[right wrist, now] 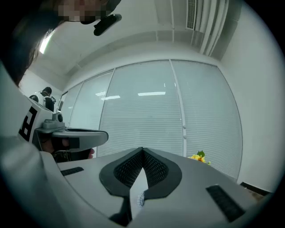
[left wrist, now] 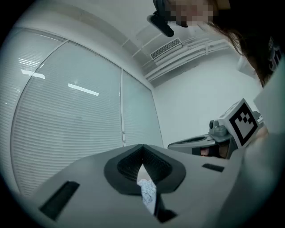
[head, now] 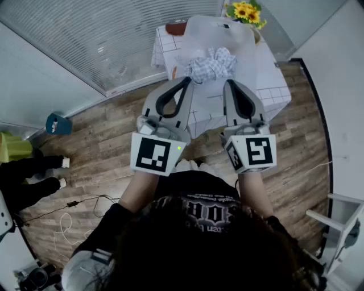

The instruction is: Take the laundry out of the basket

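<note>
Laundry: a crumpled blue-and-white checked cloth (head: 211, 64) lies in the upper middle of the head view, inside the basket.
Basket: white (head: 245, 41), standing on the table, with the cloth at its near side.
Left tongs: the left gripper (head: 187, 80) points at the cloth's left edge. In its own view (left wrist: 142, 153) the jaws are closed tip to tip, and a strip of the cloth (left wrist: 147, 192) shows through the slit below. I cannot tell whether any cloth is pinched.
Right tongs: the right gripper (head: 228, 83) points at the cloth's right edge. Its jaws are closed (right wrist: 142, 153), with a bit of the cloth (right wrist: 141, 199) seen through the slit.
Table: covered in a white checked tablecloth (head: 273, 85), upper centre.
Sunflowers: yellow (head: 245, 11), at the table's far right corner.
Bowl: brown (head: 176, 27), at the far left of the table.
Floor: wood planks (head: 85, 165), with a blue thing (head: 58, 123) at the left.
</note>
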Demonstrator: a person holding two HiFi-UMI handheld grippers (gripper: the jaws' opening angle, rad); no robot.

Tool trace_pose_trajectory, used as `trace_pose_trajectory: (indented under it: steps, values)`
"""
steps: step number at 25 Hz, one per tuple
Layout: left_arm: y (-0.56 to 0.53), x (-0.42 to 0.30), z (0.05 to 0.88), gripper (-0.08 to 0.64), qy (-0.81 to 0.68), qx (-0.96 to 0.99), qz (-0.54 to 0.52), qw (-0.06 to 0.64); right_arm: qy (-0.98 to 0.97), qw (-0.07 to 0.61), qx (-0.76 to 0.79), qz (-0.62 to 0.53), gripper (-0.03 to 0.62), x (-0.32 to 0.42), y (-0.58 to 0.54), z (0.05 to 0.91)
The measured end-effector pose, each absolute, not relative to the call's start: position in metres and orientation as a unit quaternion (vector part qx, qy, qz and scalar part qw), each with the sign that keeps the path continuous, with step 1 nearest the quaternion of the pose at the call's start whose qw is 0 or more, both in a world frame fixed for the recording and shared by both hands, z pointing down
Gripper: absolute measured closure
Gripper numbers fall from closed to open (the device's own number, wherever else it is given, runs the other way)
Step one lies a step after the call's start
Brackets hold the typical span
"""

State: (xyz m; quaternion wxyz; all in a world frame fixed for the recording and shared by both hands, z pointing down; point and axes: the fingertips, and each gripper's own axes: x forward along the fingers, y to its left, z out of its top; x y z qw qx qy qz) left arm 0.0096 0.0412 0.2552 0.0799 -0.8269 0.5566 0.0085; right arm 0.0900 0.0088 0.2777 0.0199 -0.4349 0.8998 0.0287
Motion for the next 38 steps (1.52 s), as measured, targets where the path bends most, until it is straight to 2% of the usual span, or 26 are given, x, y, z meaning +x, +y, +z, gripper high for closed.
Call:
trace_pose_trajectory:
  steps: [21,38]
  values:
    - [0.03,0.04,0.253,0.561,0.588,-0.804,0.0,0.091,0.916,0.056,-0.396,0.006,0.565,0.126,-0.009,0.273]
    - [0.007,-0.014,0.259,0.561,0.606,-0.79,-0.003,0.088,0.917,0.057,-0.394,-0.007,0.565,0.089,-0.045,0.282]
